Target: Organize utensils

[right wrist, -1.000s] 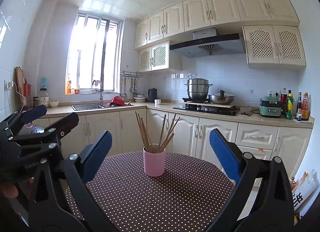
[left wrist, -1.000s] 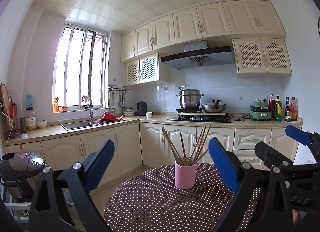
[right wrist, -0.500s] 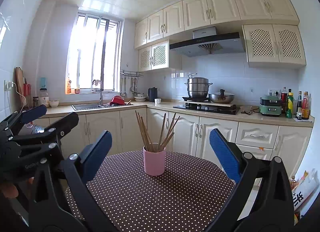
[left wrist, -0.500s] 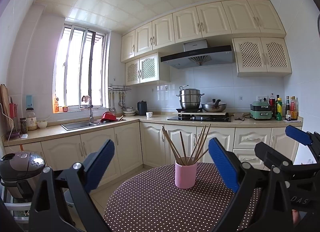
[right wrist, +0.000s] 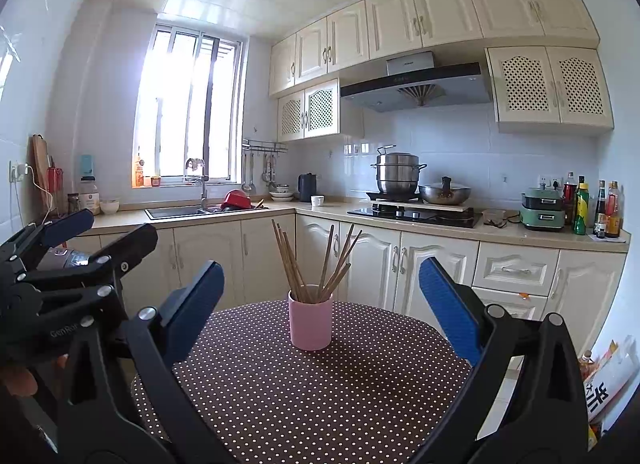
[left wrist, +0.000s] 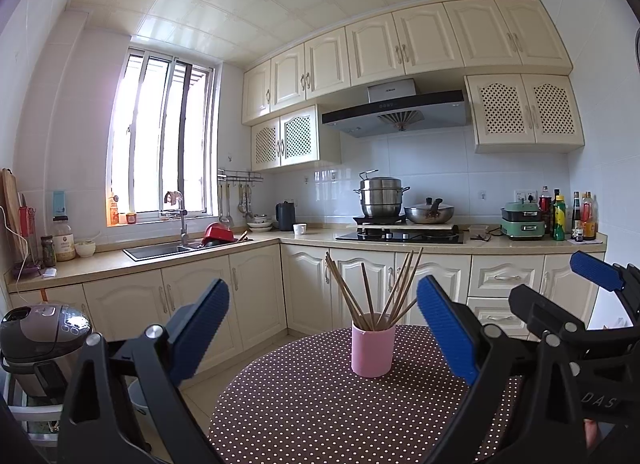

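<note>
A pink cup (left wrist: pixel 373 350) stands upright on the round brown polka-dot table (left wrist: pixel 304 404), with several wooden chopsticks (left wrist: pixel 376 292) fanned out in it. It also shows in the right wrist view (right wrist: pixel 310 322), as do the chopsticks (right wrist: pixel 316 264) and the table (right wrist: pixel 304 396). My left gripper (left wrist: pixel 322 332) is open and empty, held above the near table edge, short of the cup. My right gripper (right wrist: pixel 320 308) is open and empty, at about the same distance from the cup. Each gripper shows at the edge of the other's view.
Cream kitchen cabinets and an L-shaped counter (left wrist: pixel 400 240) run behind the table, with a sink (left wrist: pixel 160 251), stove and pots (left wrist: pixel 382 200). A rice cooker (left wrist: pixel 40 338) stands low at the left. Bottles (right wrist: pixel 592 208) stand at the counter's right end.
</note>
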Motion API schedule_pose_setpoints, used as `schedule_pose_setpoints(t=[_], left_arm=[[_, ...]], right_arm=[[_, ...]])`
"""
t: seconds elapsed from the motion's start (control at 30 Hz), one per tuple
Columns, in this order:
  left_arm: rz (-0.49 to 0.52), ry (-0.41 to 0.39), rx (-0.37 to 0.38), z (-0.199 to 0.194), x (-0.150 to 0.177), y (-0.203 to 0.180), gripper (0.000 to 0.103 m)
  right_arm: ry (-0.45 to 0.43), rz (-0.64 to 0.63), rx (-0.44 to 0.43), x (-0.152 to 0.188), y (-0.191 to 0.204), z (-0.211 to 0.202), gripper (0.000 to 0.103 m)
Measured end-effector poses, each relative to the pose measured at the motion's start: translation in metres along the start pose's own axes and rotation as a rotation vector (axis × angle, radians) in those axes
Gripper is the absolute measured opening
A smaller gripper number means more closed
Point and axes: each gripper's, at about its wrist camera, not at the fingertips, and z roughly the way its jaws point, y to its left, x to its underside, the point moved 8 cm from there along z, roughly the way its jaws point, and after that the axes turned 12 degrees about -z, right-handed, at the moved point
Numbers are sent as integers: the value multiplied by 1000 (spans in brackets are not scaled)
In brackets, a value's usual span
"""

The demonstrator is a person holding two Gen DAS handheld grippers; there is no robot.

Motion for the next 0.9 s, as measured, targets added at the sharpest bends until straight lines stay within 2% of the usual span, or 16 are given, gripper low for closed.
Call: schedule_pose_setpoints(t=[0.9], left_arm=[[5, 4, -7, 1, 0, 5, 93]], right_arm=[[9, 2, -9, 1, 1, 5, 96]])
